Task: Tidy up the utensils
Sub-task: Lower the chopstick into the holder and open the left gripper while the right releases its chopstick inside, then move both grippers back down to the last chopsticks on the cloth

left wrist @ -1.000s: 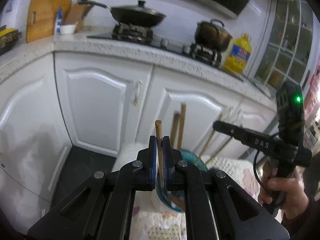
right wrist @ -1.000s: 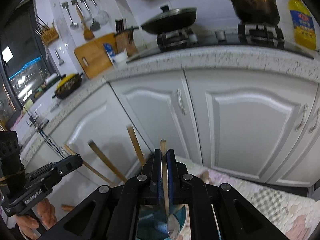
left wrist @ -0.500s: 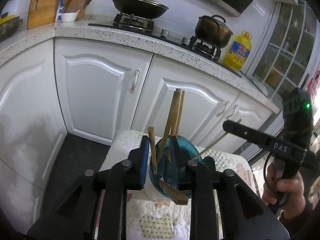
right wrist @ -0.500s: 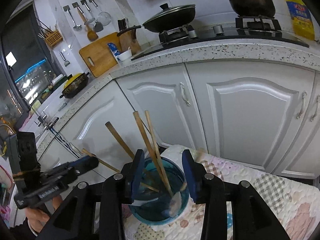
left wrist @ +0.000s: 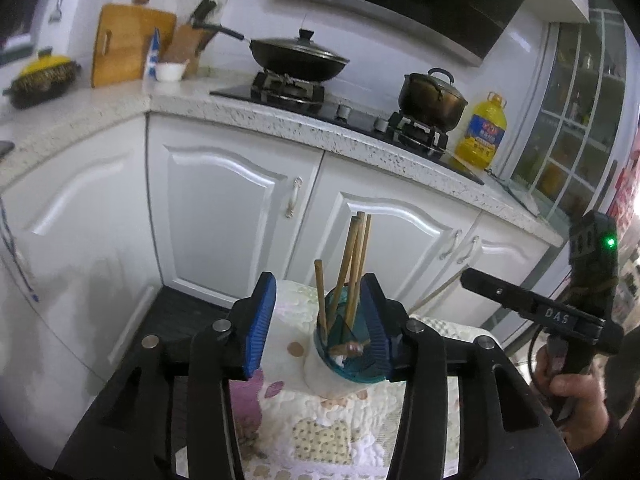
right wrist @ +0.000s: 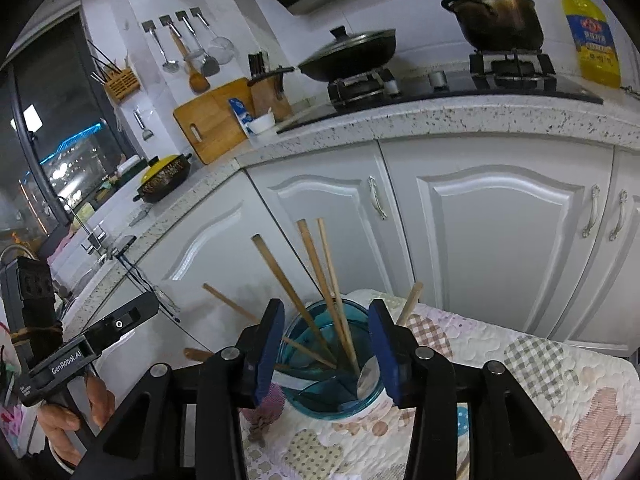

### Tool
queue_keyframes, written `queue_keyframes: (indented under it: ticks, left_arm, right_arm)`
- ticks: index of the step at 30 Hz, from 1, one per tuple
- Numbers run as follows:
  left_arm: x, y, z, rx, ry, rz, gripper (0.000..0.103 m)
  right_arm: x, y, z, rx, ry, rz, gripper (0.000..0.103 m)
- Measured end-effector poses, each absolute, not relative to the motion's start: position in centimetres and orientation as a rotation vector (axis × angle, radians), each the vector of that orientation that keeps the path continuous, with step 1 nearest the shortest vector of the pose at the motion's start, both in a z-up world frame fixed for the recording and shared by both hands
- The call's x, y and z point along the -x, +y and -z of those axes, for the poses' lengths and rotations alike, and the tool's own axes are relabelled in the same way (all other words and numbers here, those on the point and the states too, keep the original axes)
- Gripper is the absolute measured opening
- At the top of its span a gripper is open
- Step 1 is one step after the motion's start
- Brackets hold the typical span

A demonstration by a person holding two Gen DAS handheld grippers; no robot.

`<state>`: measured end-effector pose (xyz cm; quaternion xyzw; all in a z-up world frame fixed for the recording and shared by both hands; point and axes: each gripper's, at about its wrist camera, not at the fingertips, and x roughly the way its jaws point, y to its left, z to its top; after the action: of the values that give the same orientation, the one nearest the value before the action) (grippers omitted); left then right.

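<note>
A blue glass jar point(left wrist: 347, 354) stands on a quilted cloth point(left wrist: 320, 432) and holds several wooden chopsticks point(left wrist: 352, 264). My left gripper point(left wrist: 318, 320) is open and empty, its blue pads to either side of the jar's top. In the right wrist view the jar point(right wrist: 330, 364) holds the chopsticks point(right wrist: 320, 276) and a metal spoon point(right wrist: 367, 372). My right gripper point(right wrist: 327, 350) is open and empty, its pads flanking the jar. Each gripper shows in the other's view, the right gripper point(left wrist: 532, 308) at right and the left gripper point(right wrist: 84, 348) at left.
White cabinet doors point(left wrist: 224, 208) stand close behind the cloth point(right wrist: 520, 400). Above is a speckled counter point(left wrist: 280, 124) with a stove, a wok point(left wrist: 298, 58), a pot point(left wrist: 432, 98), an oil bottle point(left wrist: 482, 130) and a cutting board point(left wrist: 128, 44). A dark floor point(left wrist: 172, 316) lies left.
Both grippers were each shut on a chopstick. They opened, the sticks dropped into the jar, and both grippers pulled back with jaws spread wide.
</note>
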<state>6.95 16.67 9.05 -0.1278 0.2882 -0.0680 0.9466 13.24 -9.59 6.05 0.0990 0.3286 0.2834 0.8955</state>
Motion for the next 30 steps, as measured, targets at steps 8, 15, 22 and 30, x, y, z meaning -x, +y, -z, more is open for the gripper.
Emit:
queue_keyframes:
  ticks: [8,15,22,30]
  left_arm:
    - [-3.6,14.8,-9.0,0.199,0.58,0.086,0.05]
    - [-2.3,12.3,-7.0,0.161,0.622,0.083,0.05]
    - [-1.8,9.6,-4.7,0.14,0.682,0.12,0.05]
    - [-1.8,7.3,-1.8,0.126,0.759,0.169,0.05]
  right_arm:
    - [-9.0,-10.2,-5.2,-0.134,0.688,-0.535,0.044]
    - [-6.4,-12.0,-2.4,-0.151,0.753,-0.477,0.047]
    - [-4.5,-14.2,0.8,-0.148,0.825,-0.399,0.058]
    - [-3.2,-17.8,5.8,-0.192,0.922,-0.309,0.06]
